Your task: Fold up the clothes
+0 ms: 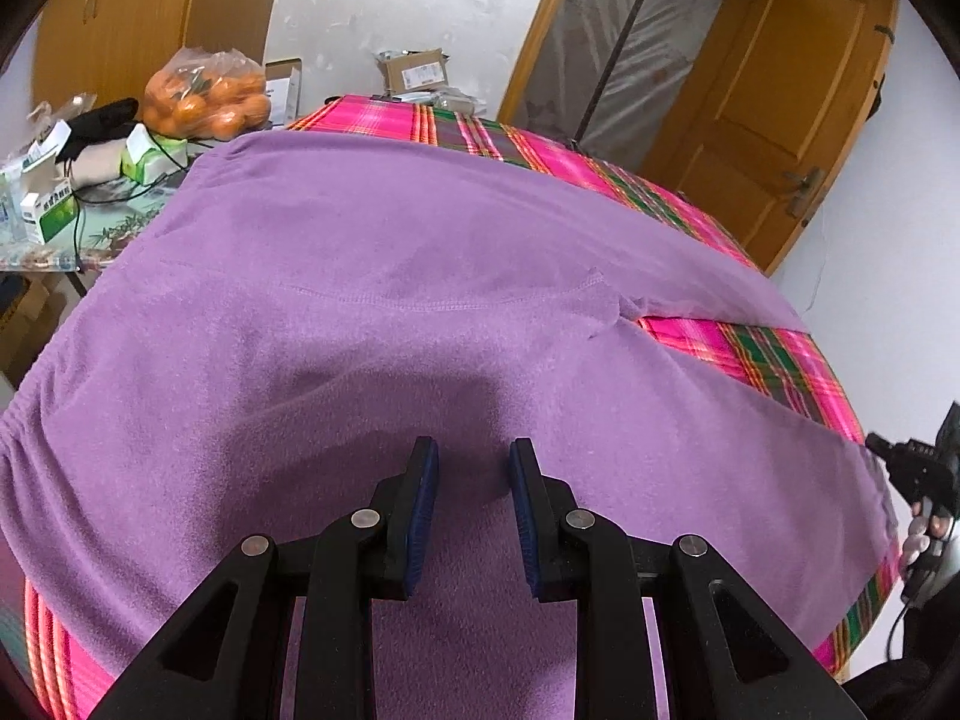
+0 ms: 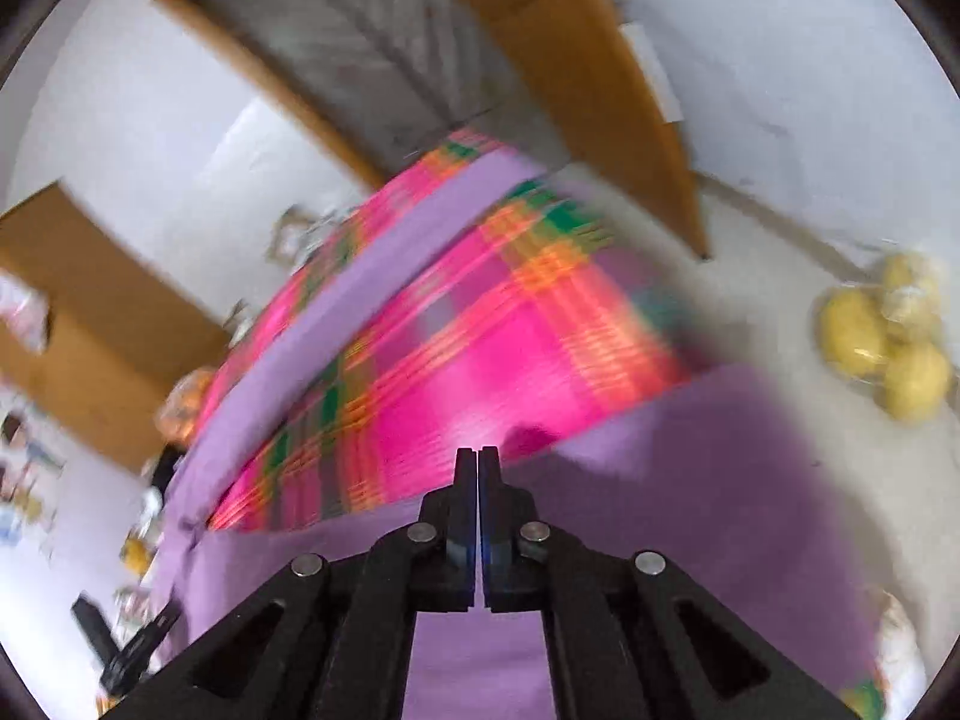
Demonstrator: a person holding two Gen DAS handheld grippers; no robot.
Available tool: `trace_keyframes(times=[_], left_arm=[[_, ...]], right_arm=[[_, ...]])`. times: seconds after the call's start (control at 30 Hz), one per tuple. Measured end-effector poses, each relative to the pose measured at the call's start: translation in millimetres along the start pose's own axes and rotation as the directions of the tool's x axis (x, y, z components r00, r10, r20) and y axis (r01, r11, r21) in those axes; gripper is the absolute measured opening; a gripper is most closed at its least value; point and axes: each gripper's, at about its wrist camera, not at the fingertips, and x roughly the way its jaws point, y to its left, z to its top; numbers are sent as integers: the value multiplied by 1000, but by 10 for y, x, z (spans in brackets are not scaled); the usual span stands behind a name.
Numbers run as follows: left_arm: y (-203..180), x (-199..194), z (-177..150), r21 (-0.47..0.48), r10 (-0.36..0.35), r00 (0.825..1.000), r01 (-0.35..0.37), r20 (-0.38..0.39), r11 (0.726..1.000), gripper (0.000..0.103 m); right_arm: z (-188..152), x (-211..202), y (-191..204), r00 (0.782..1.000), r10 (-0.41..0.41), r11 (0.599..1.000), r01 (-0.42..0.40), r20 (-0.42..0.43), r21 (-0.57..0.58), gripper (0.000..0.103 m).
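With the purple trousers (image 1: 360, 312) spread across the desk (image 1: 774, 354), the left hand-held gripper (image 1: 474, 462) parted above them and the right hand-held gripper (image 2: 478, 462) closed, apparently empty, fleece could be bunched by a shallow pinch.

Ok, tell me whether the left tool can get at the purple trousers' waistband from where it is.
Probably yes. The left tool hovers open over the purple trousers, and the gathered waistband lies off to its left with only flat fabric between them, nothing in the way.
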Motion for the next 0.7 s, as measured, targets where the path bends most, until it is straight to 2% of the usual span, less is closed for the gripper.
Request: trace_keyframes(times=[0.1, 0.23, 0.33, 0.47, 0.6, 0.7], left_arm=[[-8, -29, 12, -3, 22, 1000, -22, 3, 1000, 25], [102, -146, 130, -63, 30, 998, -27, 59, 998, 25], [146, -192, 321, -90, 40, 995, -32, 89, 995, 25], [135, -249, 632, -76, 40, 990, -30, 132, 997, 25], [281, -243, 953, -81, 70, 985, -57, 159, 995, 25], [485, -175, 1176, -101, 106, 981, -90, 161, 991, 25]], right_arm=[[-77, 234, 464, 994, 95, 989, -101, -58, -107, 2], [-181, 544, 1131, 972, 179, 949, -211, -150, -233, 6], [-252, 772, 1610, 960, 179, 906, -247, -216, -344, 6], [-261, 959, 2175, 948, 192, 836, -293, -253, -464, 6], [-182, 1083, 2528, 945, 187, 789, -308, -269, -532, 6], [-169, 1293, 2644, 946, 155, 773, -295, -284, -562, 6]])
